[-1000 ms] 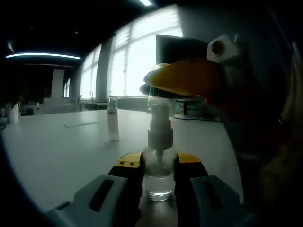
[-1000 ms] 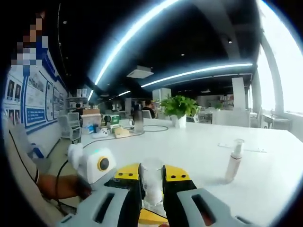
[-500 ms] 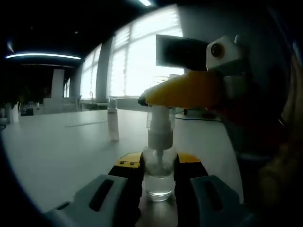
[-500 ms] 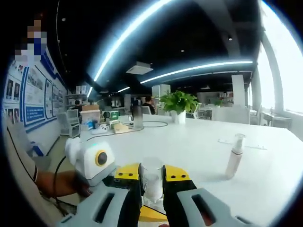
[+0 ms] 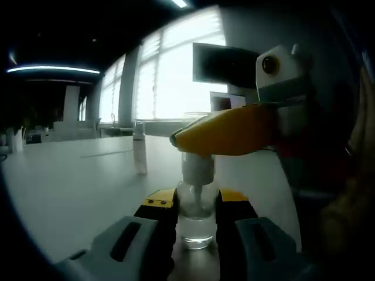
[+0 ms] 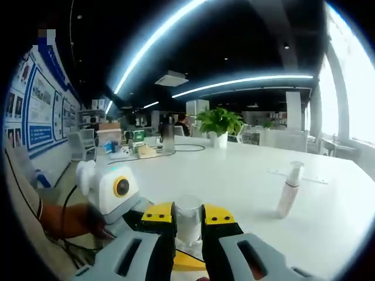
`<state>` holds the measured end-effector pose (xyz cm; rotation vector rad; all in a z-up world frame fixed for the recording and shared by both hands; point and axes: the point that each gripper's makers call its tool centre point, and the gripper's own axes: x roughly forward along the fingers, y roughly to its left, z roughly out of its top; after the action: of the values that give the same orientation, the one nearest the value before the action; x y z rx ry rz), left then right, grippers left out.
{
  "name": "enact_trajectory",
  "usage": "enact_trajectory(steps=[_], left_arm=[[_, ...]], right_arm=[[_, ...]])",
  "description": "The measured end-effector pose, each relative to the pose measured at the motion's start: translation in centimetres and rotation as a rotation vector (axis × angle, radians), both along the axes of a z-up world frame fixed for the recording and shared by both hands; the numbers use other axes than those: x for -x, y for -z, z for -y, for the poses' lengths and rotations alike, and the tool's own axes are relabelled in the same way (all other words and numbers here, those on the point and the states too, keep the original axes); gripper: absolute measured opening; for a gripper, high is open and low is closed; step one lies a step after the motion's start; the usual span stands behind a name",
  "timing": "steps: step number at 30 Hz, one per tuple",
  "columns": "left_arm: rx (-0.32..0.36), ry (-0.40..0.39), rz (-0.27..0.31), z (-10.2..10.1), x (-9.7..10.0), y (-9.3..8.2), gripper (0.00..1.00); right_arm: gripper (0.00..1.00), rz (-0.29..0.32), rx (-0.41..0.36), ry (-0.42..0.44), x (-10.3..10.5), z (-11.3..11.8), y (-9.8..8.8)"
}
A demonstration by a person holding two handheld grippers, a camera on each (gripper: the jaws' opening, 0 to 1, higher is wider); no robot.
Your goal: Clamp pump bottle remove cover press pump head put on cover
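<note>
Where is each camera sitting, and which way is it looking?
Left gripper view: rides the left gripper, facing bright windows; its jaws clamp the pump bottle on the table, and the right gripper comes in over the pump.
Right gripper view: rides the right gripper, facing the office and a plant; its jaws hold the clear cover.
Both show the spare bottle.

Pump bottle [image 5: 195, 219] head hidden behind right tongs [image 5: 225, 130].
</note>
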<state>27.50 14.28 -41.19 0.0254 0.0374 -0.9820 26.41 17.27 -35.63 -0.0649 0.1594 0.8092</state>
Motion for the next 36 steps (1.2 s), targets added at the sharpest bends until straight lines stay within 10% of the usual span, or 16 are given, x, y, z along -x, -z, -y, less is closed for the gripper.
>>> enact_trajectory(steps=[36], left_arm=[[0.0, -0.001, -0.002, 0.01, -0.03, 0.04, 0.16]], right_arm=[[0.15, 0.072, -0.005, -0.017, 0.09, -0.17, -0.24]])
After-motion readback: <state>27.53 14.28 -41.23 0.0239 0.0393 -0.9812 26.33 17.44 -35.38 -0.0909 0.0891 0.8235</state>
